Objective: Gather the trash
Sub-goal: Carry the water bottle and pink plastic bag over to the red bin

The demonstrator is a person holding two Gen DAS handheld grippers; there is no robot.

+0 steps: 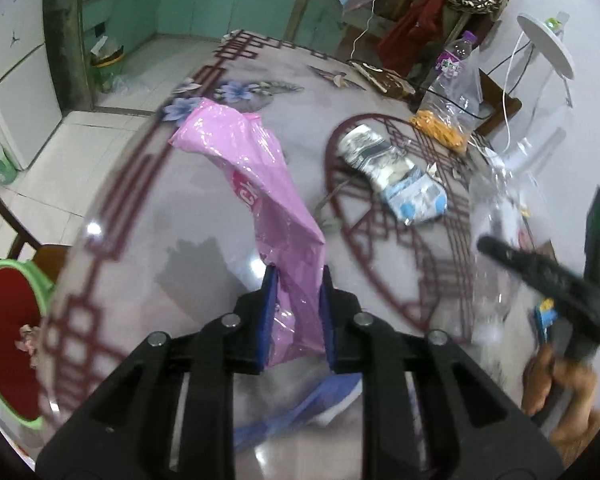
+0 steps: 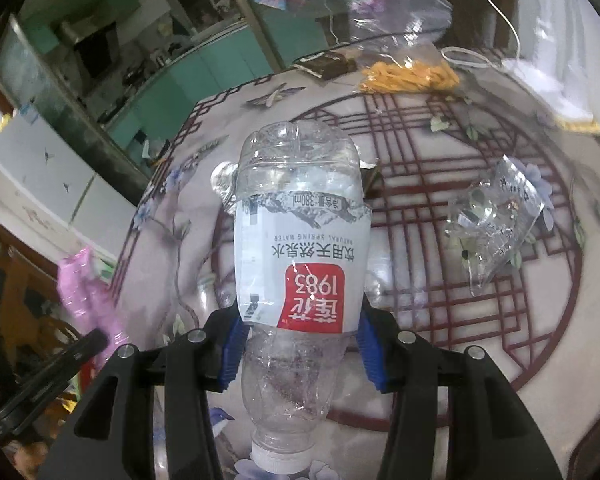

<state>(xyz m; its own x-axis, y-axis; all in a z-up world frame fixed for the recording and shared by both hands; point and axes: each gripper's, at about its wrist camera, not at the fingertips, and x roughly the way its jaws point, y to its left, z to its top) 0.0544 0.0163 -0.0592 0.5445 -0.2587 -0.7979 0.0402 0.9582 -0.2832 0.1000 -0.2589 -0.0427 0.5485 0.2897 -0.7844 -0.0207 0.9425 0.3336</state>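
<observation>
Trash is in both grippers at this moment. The left gripper (image 1: 298, 300) pinches a crinkled pink plastic bag (image 1: 256, 184) between its blue pads, the film rising from the jaws at lower centre of the left wrist view and draping toward the upper left over the patterned glass-topped counter (image 1: 140, 248). The right gripper (image 2: 300, 344) is clamped around an empty clear plastic water bottle (image 2: 300, 240) with a white and red label, gripped just below the label; its white cap points toward the bottom of the right wrist view and its base toward the centre.

A red bin with a green rim (image 1: 4, 320) sits at the lower left edge of the left wrist view, beside the counter, and looks like the likely drop point. To do this step well, I would keep both grips firm, carry the bag over the rim before releasing so the light film does not drift out, and let the bottle go only once it is over the opening.

More litter waits on the counter: a crumpled silver and blue foil wrapper (image 1: 396, 178) right of centre in the left wrist view, and a clear crinkled wrapper (image 2: 496, 224) at the right of the right wrist view.
</observation>
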